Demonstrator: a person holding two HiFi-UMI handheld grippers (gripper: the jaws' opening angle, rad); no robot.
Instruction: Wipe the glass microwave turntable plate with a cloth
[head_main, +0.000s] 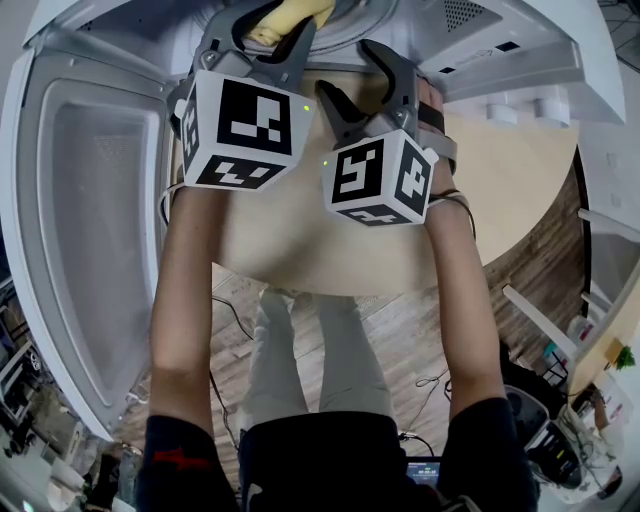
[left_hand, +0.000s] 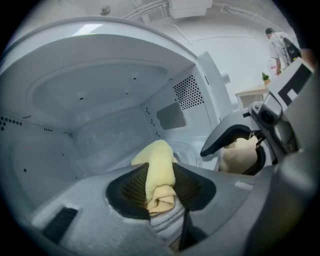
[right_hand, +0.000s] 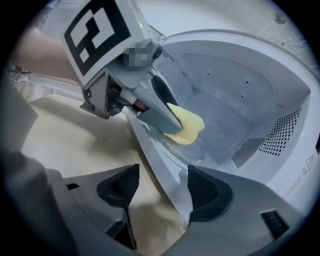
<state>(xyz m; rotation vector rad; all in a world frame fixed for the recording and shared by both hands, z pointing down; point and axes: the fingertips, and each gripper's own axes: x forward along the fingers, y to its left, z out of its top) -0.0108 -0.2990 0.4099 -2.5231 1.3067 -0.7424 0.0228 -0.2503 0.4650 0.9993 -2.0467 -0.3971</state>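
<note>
Yellow cloth (left_hand: 160, 172): rolled up, pinched between the left gripper (left_hand: 160, 189) fingers, end sticking out past the tips.
Left gripper: tips inside the microwave (left_hand: 100, 75) cavity.
Glass turntable plate (left_hand: 194, 151): on the cavity floor just beyond the left fingertips, under the cloth end.
Right gripper (right_hand: 157, 189): fingers spread, pinching nothing; the microwave's front edge runs between them.
Table (right_hand: 75, 145): beige, below the right fingers.

— What carries everything here?
— A pale wooden table (head_main: 510, 180), with a curved near edge.
— And directly on it?
— A white microwave (head_main: 520, 60), at the far side (its door (head_main: 90, 230) swung open to the left).
— Below the table?
— A wood-plank floor (head_main: 400, 330), with thin cables (head_main: 432, 380) lying on it, near and to the right.
</note>
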